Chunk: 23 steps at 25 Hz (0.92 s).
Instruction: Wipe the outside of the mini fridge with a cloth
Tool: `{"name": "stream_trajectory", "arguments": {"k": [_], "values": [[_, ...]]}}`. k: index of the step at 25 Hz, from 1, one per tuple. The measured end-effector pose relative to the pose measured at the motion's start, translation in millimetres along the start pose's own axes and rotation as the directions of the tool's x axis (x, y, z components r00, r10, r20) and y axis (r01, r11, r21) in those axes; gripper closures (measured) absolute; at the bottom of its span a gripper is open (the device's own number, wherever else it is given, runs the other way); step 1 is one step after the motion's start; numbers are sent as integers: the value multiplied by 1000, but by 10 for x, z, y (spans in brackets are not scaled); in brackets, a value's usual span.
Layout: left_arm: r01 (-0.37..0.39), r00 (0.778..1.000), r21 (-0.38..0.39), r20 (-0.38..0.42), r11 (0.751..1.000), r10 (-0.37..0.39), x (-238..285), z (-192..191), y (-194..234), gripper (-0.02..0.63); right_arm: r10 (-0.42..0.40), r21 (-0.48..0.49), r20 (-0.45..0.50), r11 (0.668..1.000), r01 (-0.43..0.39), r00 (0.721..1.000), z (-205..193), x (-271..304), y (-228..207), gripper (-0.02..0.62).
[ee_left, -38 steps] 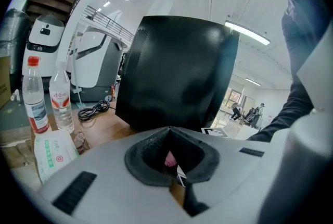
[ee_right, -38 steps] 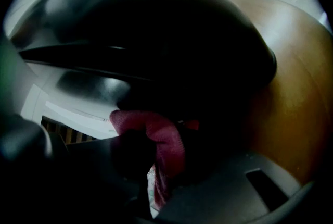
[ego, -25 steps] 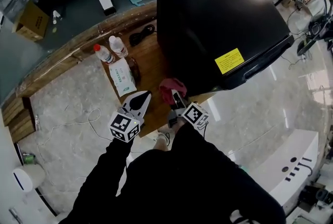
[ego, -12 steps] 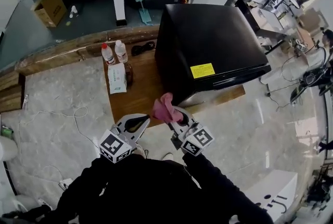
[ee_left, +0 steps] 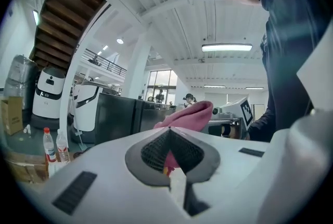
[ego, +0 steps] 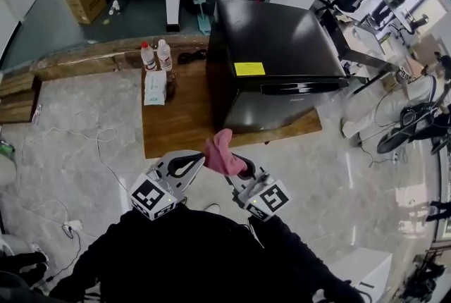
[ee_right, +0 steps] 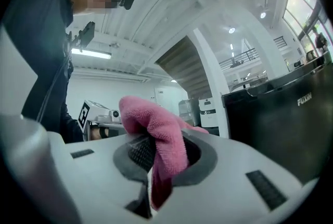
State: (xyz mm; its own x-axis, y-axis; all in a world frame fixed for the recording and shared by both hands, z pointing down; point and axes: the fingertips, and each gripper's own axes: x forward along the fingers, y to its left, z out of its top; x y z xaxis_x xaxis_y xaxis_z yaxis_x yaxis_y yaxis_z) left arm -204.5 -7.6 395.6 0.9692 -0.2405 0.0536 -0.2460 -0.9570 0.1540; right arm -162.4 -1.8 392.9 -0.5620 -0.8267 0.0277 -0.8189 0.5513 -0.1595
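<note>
Pale marble floor (ego: 91, 132) fills the head view; on it lies a low wooden platform (ego: 180, 122); the black mini fridge (ego: 282, 48) stands on the platform's right part, a yellow label (ego: 249, 69) near the front edge of its top, print too small to read; in the right gripper view its front reads "FUXIN" (ee_right: 304, 99); the person's dark sleeves (ego: 141, 252) reach forward from the bottom edge; the left gripper (ego: 201, 156) has its jaws almost together, a sliver of the pink cloth (ego: 223, 153) in the narrow slit; the right gripper (ego: 239, 166) is clamped on that cloth, which folds over its pads; the cloth hangs over the floor before the platform, apart from the fridge; a tissue pack (ego: 155, 87) with unreadable green print lies left of the fridge; two small bottles (ego: 148, 55) stand just behind it.
</note>
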Motion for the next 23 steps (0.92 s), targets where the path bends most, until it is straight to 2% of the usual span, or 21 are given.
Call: {"name": "stream_trajectory", "arguments": {"k": [4,10,15,23], "values": [[-25,1000,4,11,1000,25,-50,33,-285,600,32,-29,9,999,-32,999,82,-232,147,535],[-65,998,18,25,998,64,-191,141,-465,600,73,-44,1,996,-73,997,199,-369,374,535],[-74,997,24,22,997,74,-200,135,-700,600,70,-39,-4,997,-70,998,222,-526,421,535],[-98,995,40,19,994,98,-163,-117,-898,600,92,-44,8,995,-92,996,44,-753,438,535]]}}
